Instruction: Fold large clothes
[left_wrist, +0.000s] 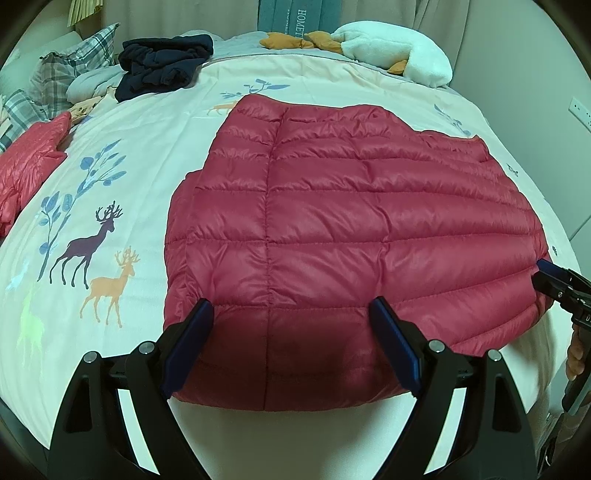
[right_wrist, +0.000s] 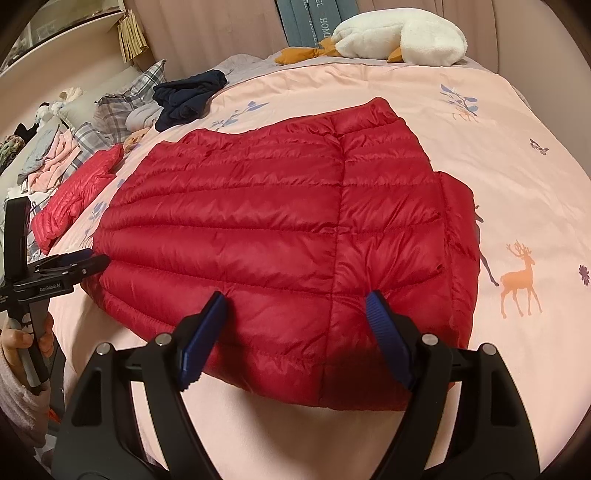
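Observation:
A red quilted down jacket (left_wrist: 332, 206) (right_wrist: 280, 221) lies flat on the bed, sleeves tucked in, its near hem toward me. My left gripper (left_wrist: 291, 306) stands open over the left part of that hem, its blue pads (left_wrist: 192, 339) spread wide above the fabric and pressing on nothing. My right gripper (right_wrist: 295, 299) is open the same way over the right part of the hem. Each shows at the edge of the other's view: the right gripper (left_wrist: 541, 275) at the jacket's right side, the left gripper (right_wrist: 92, 260) at its left side.
The pale duvet (left_wrist: 110, 177) with deer prints covers the bed. A second, lighter red jacket (left_wrist: 33, 158) lies at the left, with a dark navy garment (left_wrist: 166, 62), plaid pillows (left_wrist: 74, 62) and a white plush goose (left_wrist: 399, 48) at the far end. A person's hand (right_wrist: 22, 339) holds the left gripper's handle.

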